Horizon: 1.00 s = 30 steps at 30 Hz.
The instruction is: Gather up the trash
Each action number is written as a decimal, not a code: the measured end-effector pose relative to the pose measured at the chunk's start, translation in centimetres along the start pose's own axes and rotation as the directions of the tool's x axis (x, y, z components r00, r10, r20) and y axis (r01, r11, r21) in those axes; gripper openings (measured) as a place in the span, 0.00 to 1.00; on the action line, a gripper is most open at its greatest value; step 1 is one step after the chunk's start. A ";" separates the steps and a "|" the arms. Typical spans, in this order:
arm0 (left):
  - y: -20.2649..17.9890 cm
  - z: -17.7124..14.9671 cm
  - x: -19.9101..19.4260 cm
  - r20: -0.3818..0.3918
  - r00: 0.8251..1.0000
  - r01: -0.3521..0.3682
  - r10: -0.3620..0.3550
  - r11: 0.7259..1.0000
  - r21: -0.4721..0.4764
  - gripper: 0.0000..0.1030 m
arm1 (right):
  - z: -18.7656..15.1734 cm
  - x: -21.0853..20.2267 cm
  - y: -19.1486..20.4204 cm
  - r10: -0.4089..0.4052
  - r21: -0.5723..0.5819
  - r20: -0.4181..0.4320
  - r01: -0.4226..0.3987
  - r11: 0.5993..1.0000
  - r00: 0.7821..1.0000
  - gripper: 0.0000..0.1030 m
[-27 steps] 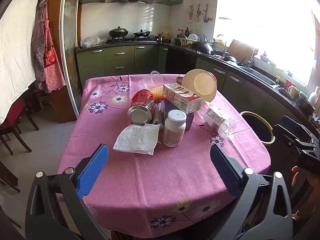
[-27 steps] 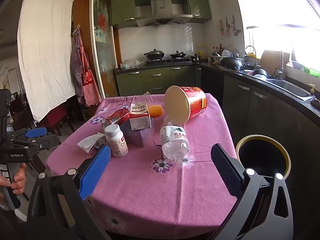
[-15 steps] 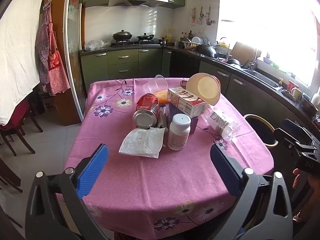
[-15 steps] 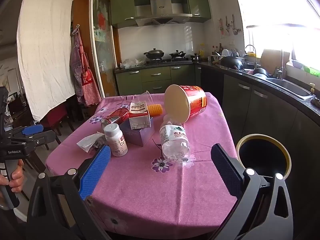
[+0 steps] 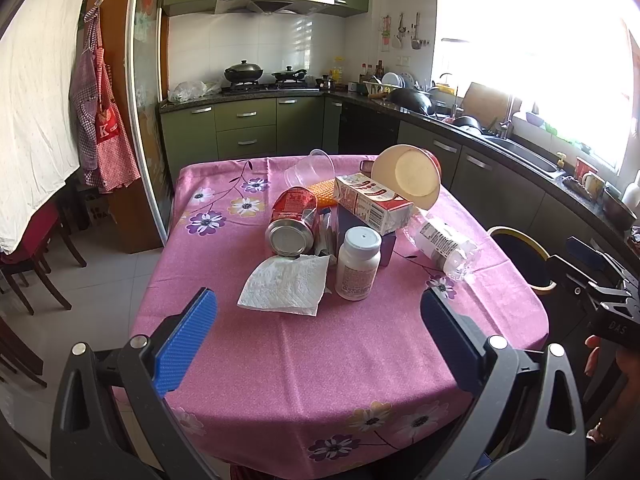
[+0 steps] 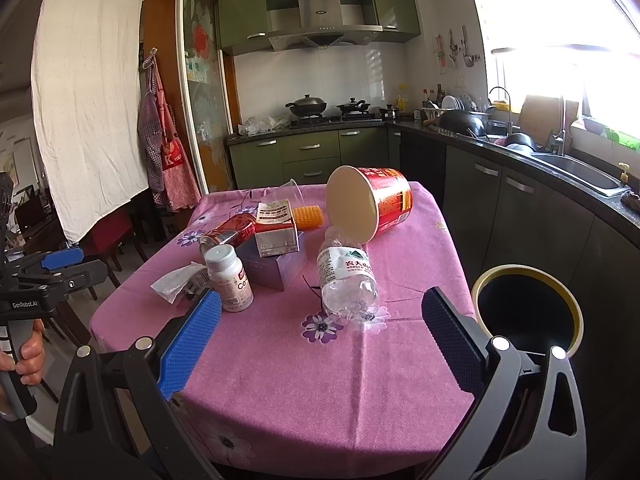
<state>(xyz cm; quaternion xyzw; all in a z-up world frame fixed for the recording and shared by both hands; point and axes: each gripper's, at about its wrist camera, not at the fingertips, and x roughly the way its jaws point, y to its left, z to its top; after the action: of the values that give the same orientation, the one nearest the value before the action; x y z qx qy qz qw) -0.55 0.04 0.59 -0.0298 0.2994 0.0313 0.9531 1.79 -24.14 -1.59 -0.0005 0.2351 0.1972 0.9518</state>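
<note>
Left wrist view: the left gripper (image 5: 318,312) hangs over the near edge of the pink flowered tablecloth (image 5: 320,360), fingers wide apart, empty. Ahead lie a white crumpled napkin (image 5: 285,290), an upright white pill bottle (image 5: 358,263) and a tipped red soda can (image 5: 292,227).

Right wrist view: the right gripper (image 6: 320,322) is spread too, holding nothing. A clear plastic water bottle (image 6: 347,280) lies on its side beyond it; a round black bin with a yellow rim (image 6: 527,312) stands beside the table.

Black plastic gripper frames, blue textured fingers (image 5: 186,340), silver screws, white "GenRobot.AI" lettering (handle), bare-skinned hand (image 6: 30,356)
</note>
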 end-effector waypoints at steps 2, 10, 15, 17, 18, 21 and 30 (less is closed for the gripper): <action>0.0 0.0 0.0 0.000 1.000 0.001 -0.001 1.000 0.000 0.94 | 0.0 0.1 0.0 0.000 0.000 -0.002 0.000 1.000 1.000 0.96; 0.0 0.0 0.0 0.001 1.000 -0.001 0.001 1.000 0.000 0.94 | -0.1 0.1 0.0 0.000 0.002 -0.004 0.000 1.000 1.000 0.96; 0.0 0.0 -0.1 0.002 1.000 -0.001 0.001 1.000 0.001 0.94 | -0.1 0.1 0.1 -0.001 0.003 -0.004 0.001 1.000 1.000 0.96; 0.0 0.0 -0.1 0.002 1.000 -0.001 0.001 1.000 0.000 0.94 | -0.1 0.1 0.1 -0.003 0.000 -0.004 0.003 1.000 1.000 0.96; 0.0 0.0 -0.1 0.002 1.000 -0.001 0.001 1.000 0.001 0.94 | -0.1 0.1 0.1 -0.003 0.001 -0.003 0.003 1.000 1.000 0.96; 0.0 0.0 -0.1 0.003 1.000 0.000 0.000 1.000 0.000 0.94 | -0.1 0.1 0.1 -0.003 0.001 -0.003 0.003 1.000 1.000 0.96; 0.1 0.2 -0.3 0.005 1.000 0.000 0.000 1.000 0.004 0.94 | -0.1 0.1 0.1 -0.004 0.002 -0.001 0.004 1.000 1.000 0.96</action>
<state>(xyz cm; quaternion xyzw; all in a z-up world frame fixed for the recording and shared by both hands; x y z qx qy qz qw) -0.66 0.13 0.91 -0.0277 0.2969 0.0309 0.9540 1.85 -24.04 -1.73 0.0002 0.2357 0.1953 0.9520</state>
